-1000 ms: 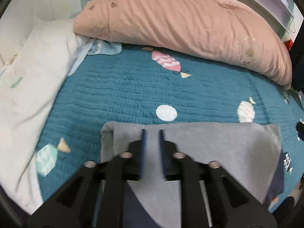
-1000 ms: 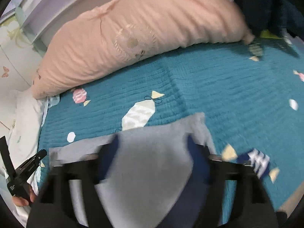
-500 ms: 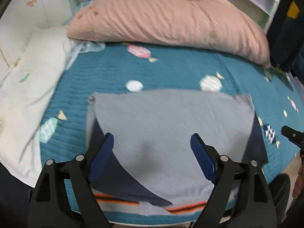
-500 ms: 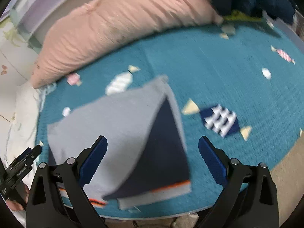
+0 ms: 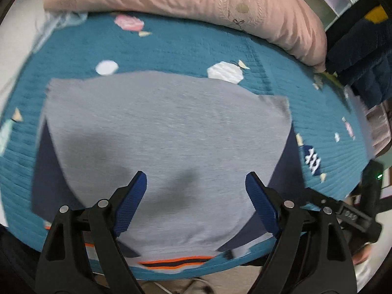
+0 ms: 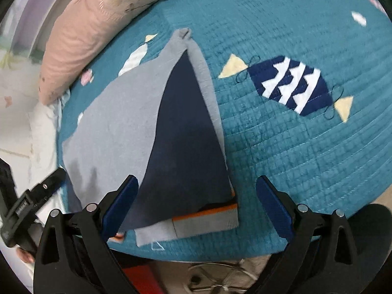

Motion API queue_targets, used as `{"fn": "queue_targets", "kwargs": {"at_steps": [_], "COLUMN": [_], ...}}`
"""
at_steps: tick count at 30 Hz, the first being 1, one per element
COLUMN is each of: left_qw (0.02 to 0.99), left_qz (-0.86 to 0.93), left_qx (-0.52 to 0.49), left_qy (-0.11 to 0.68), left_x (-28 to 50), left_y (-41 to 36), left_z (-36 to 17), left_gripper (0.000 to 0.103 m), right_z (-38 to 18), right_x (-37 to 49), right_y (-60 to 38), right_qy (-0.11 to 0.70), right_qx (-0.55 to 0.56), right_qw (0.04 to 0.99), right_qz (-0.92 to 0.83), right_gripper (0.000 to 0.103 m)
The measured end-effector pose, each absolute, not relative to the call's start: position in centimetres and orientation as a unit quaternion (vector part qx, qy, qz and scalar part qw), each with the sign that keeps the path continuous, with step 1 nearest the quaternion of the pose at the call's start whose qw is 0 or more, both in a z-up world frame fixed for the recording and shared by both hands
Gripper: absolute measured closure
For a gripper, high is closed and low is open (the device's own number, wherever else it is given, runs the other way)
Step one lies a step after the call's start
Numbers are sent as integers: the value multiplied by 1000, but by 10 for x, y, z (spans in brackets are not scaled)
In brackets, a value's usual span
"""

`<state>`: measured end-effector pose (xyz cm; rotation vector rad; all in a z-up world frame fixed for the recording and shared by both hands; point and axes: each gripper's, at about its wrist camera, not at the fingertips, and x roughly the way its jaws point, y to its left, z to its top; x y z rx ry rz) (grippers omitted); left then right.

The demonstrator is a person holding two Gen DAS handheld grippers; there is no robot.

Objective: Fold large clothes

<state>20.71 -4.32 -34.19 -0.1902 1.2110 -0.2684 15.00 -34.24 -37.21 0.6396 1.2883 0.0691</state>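
A grey garment (image 5: 166, 132) with navy sleeves and an orange-striped hem lies folded on the teal quilt (image 5: 191, 49), near the bed's front edge. My left gripper (image 5: 196, 201) hovers above its near half, open, with nothing between its blue pads. In the right wrist view the same garment (image 6: 117, 132) shows its navy sleeve (image 6: 186, 152) folded over the right side. My right gripper (image 6: 196, 205) is open above the sleeve's lower end and the striped cuff (image 6: 208, 223), with its pads clear of the cloth. The left gripper's black body (image 6: 31, 201) appears at the left edge.
A long pink pillow (image 5: 196, 2) lies along the far side of the bed. A dark blue garment (image 5: 362, 46) is piled at the far right. White bedding (image 6: 24, 122) lies at the left. The bed's front edge drops to the floor (image 6: 220, 274).
The left gripper opened, letting the grey cloth go. Both grippers drew back toward the bed's front edge and tilted downward. The garment now lies flat, seen whole.
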Motion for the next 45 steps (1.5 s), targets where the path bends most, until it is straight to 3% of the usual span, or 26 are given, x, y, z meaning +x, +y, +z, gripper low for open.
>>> {"fn": "queue_targets", "kwargs": {"at_steps": [3,7,12,23,29,32,35,37,39,45], "left_qw": [800,778,761,754,777,767,736,744,755,733], "left_qz": [-125,-124,-107,-107,-89,-86,-38,-43,-52,-110], "left_qx": [-92,-97,-78,-60,-85,-84,-56,-61,-30,-3], "left_qy": [579,609,636,645,618,630,673,664,653,671], "left_x": [216,229,243,254,320,357,379,380,376,336], "left_y": [-48,-52,-54,-54,-52,-58,-59,-56,-62,-68], "left_z": [-349,-364,-394,-395,-362,-370,-417,-430,-426,-397], "left_gripper": [27,61,86,87,87,88,97,98,99,99], "right_z": [-380,-387,-398,-387,-391,-394,-395,-397,-405,-417], "right_x": [156,168,186,203,199,196,192,189,189,184], "right_y": [-352,-363,-372,-363,-353,-354,-359,-365,-369,-381], "right_qy": [590,590,595,596,602,595,591,600,613,609], "right_qx": [329,345,373,372,377,391,402,384,366,401], "right_qw": [737,729,710,707,699,697,694,698,698,682], "right_qz": [40,39,46,84,83,86,86,74,63,67], "right_gripper": [10,10,10,9,9,10,21,53,68,71]}}
